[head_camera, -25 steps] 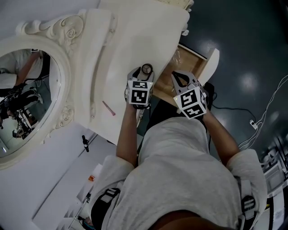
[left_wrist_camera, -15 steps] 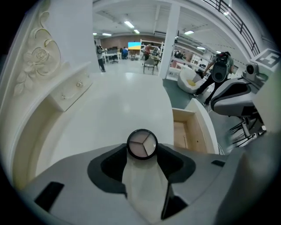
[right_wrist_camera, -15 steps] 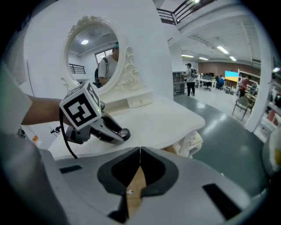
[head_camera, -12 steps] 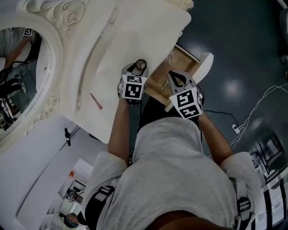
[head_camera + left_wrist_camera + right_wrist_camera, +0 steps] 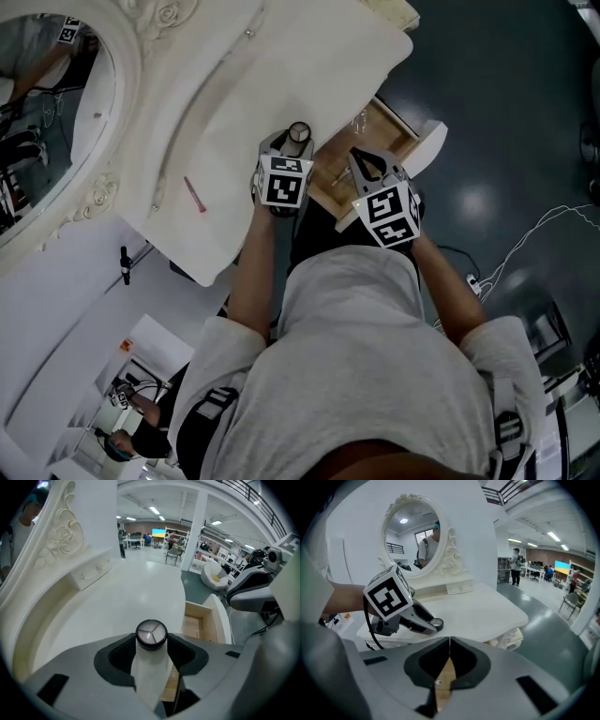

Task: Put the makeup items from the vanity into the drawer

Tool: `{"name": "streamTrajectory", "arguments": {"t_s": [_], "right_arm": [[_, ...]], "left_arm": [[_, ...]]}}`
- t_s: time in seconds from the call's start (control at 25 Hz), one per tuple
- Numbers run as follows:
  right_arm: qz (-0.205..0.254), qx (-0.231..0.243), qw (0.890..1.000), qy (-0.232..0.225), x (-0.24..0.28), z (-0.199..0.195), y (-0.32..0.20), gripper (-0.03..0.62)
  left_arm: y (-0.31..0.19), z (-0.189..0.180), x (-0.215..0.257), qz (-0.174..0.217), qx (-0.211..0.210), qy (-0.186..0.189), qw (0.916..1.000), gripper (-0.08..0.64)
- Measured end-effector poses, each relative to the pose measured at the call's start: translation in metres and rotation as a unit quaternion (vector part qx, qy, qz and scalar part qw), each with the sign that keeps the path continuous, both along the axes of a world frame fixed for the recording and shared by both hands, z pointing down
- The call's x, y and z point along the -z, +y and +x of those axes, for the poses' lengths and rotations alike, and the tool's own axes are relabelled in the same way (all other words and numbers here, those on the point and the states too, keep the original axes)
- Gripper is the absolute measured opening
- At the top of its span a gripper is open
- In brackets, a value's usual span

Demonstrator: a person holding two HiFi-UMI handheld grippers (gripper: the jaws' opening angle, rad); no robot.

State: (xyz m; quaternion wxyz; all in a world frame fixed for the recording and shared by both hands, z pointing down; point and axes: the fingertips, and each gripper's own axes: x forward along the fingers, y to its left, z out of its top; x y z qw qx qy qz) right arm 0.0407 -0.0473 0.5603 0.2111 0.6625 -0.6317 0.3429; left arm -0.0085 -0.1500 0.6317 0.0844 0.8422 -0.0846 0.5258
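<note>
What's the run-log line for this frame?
left gripper: shut on round compact | compact: at vanity edge, beside open drawer | right gripper: shut, empty | pink stick: on vanity top

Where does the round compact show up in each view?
Head view: round compact upper centre, in the jaws of the left gripper.
Left gripper view: centre, clamped between the jaws.
Right gripper view: left of centre, at the left gripper's tip.
Shared landmark: white vanity top.
</note>
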Motion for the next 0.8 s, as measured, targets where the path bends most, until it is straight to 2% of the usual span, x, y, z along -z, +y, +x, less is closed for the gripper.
{"name": "streamTrajectory", "arguments": {"t_s": [0.28, 0.56, 0.8], "right_arm": [[0.001, 0.023, 1.0, 0.002, 0.001, -0.003, -0.005, 0.015], [-0.002, 0.027, 1.0, 0.003, 0.003, -0.004, 0.001, 0.015], [-0.005, 0.034, 0.999, 0.006, 0.001, -0.005, 0.007, 0.015]], "left_arm": [[0.002, -0.004, 0.0, -0.003, 0.028, 0.009, 0.9996, 0.213], [0.01, -0.003, 0.002, -0.001, 0.034, 0.025, 0.9991, 0.21], [0.011, -0.002, 0.006, 0.015, 0.05, 0.049, 0.9975, 0.207]]}}
